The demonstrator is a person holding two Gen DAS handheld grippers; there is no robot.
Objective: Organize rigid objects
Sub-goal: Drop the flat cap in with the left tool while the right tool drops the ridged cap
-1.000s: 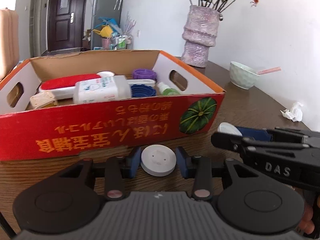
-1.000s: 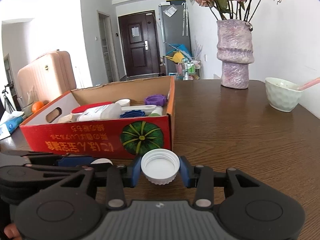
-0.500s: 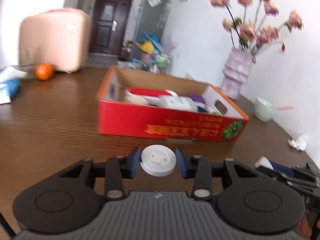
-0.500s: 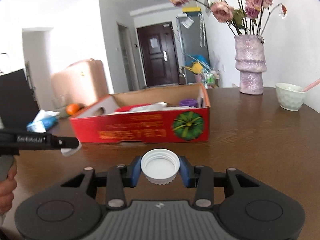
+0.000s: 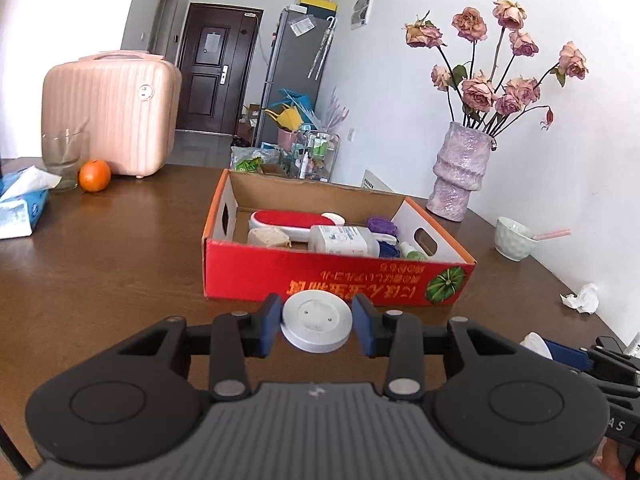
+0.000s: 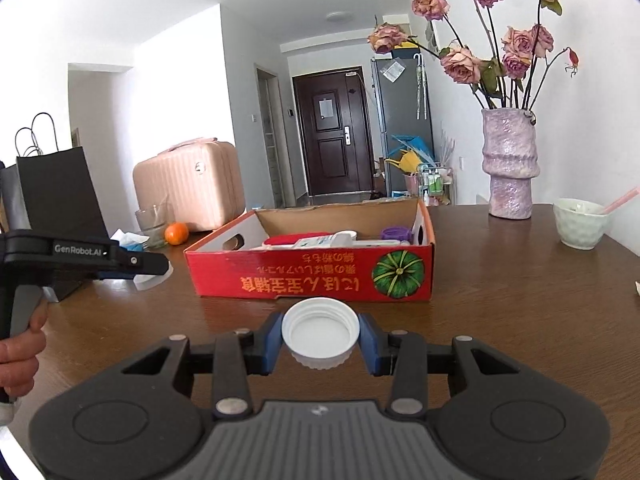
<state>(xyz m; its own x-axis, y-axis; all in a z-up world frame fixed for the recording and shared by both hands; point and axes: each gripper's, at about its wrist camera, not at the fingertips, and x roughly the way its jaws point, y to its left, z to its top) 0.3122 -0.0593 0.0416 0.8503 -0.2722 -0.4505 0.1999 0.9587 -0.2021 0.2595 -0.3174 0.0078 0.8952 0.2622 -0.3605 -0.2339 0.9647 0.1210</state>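
The left gripper (image 5: 316, 322) clamps a flat white lid (image 5: 317, 321). The right gripper (image 6: 320, 338) grips an upturned white cap (image 6: 320, 334), both near the red box (image 6: 312, 276).

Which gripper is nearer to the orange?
Left. The left gripper sits front-left of the box, toward the orange; the right gripper sits farther right, facing the box's front.

Count, taken ahead of the claws: two white lids, one flat (image 5: 317, 322), one hollow (image 6: 320, 330), each clamped in a claw. One red box (image 5: 332, 280). One vase (image 5: 460, 172). One bowl (image 5: 514, 238). One orange (image 5: 94, 175). One suitcase (image 5: 108, 112). One glass (image 5: 65, 152).
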